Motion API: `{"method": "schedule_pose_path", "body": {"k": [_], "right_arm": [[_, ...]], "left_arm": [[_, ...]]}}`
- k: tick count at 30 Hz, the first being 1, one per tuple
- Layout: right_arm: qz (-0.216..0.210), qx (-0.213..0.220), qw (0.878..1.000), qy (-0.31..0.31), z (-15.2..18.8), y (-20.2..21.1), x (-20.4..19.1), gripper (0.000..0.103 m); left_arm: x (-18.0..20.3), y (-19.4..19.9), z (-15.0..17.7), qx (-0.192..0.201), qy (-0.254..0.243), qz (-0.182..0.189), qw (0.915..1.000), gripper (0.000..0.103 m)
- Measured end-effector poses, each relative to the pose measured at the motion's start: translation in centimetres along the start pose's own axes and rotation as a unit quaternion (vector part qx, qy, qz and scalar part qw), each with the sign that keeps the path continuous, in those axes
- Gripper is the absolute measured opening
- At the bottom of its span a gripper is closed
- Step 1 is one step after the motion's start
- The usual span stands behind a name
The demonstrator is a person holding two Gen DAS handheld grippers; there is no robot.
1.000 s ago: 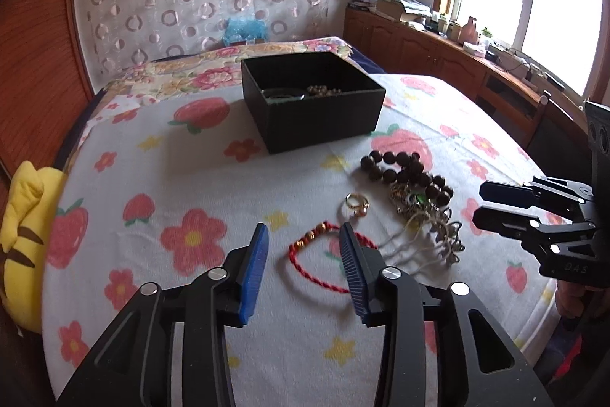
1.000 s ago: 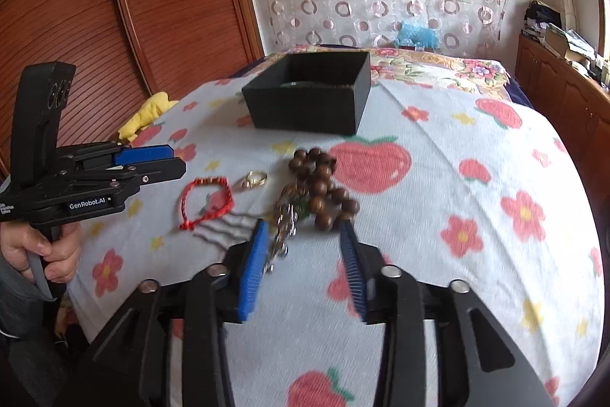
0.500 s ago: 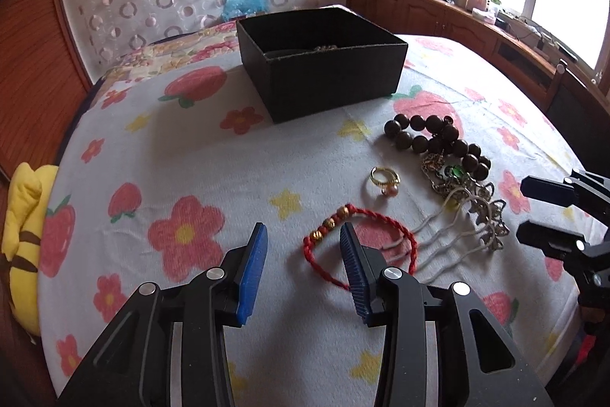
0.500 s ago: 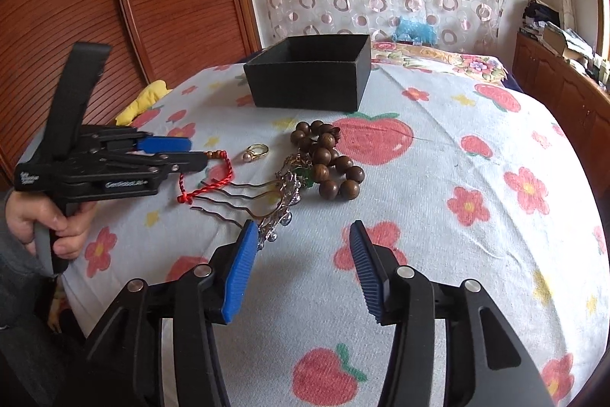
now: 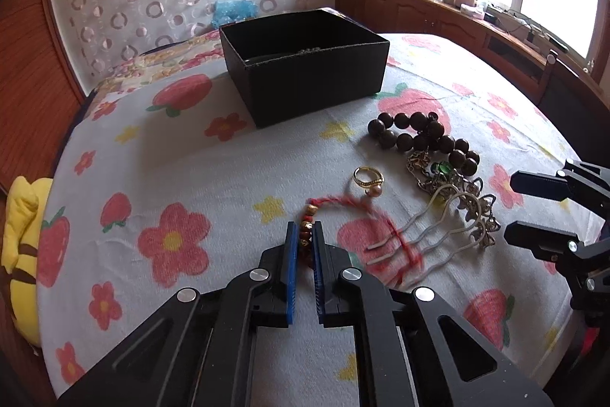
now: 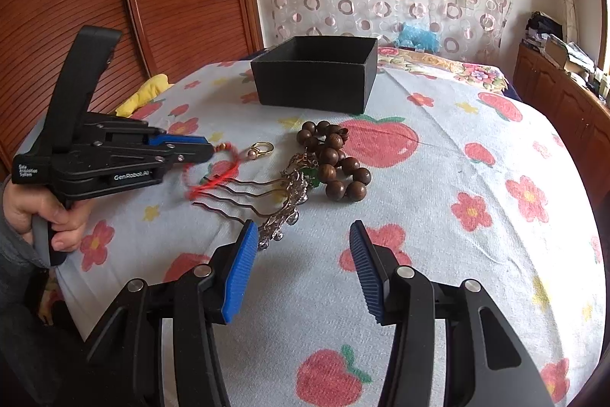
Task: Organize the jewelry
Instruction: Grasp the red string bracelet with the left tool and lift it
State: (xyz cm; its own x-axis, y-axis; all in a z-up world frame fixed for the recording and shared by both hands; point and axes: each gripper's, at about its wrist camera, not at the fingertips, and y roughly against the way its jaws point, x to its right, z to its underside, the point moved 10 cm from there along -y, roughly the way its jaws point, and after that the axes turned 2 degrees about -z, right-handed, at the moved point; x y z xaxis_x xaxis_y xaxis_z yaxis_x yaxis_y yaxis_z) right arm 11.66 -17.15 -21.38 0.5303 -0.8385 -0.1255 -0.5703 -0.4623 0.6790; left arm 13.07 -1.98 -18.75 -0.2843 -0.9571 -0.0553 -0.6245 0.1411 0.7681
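On the flowered cloth covering the surface [image 5: 160,155], the left gripper [image 5: 304,243] has just been closing its fingers, and they now pinch the beaded end of the red cord bracelet [image 5: 354,212] between the blue pads; the rest of the cord trails to the right, blurred, across the prongs of a silver hair comb [image 5: 453,216]. Just beyond the bracelet lies a gold ring [image 5: 368,178] with a small pale bead, and past that a string of dark wooden beads [image 5: 423,136] resting against a tangle of metal chain with a green stone [image 5: 442,168]. A black open box [image 5: 305,63] stands farther back, well apart from the loose pieces (something small and metallic shows inside it, too dim to name). From the right wrist view, the right gripper [image 6: 301,254] hangs above the cloth with its fingers apart and nothing between them, the ornate end of the hair comb [image 6: 282,212] just beside its left finger. A hand [image 6: 45,212] grips the handle of the left gripper [image 6: 190,149] at the left edge. A yellow plush item [image 5: 19,235] sits at the bed's left side.
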Motion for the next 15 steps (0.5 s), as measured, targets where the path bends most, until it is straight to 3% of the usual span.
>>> {"method": "schedule_pose_path", "body": {"k": [9,15], "right_arm": [[0.001,-0.003,1.000,-0.001,0.2,-0.1,0.1,0.052],[0.002,-0.005,1.000,-0.001,0.2,-0.2,0.1,0.052]], "left_arm": [[-2.3,3.8,1.1,0.040,0.058,-0.005,0.9975,0.006],[-3.2,5.7,1.8,0.062,0.059,-0.028,0.9959,0.006]]}}
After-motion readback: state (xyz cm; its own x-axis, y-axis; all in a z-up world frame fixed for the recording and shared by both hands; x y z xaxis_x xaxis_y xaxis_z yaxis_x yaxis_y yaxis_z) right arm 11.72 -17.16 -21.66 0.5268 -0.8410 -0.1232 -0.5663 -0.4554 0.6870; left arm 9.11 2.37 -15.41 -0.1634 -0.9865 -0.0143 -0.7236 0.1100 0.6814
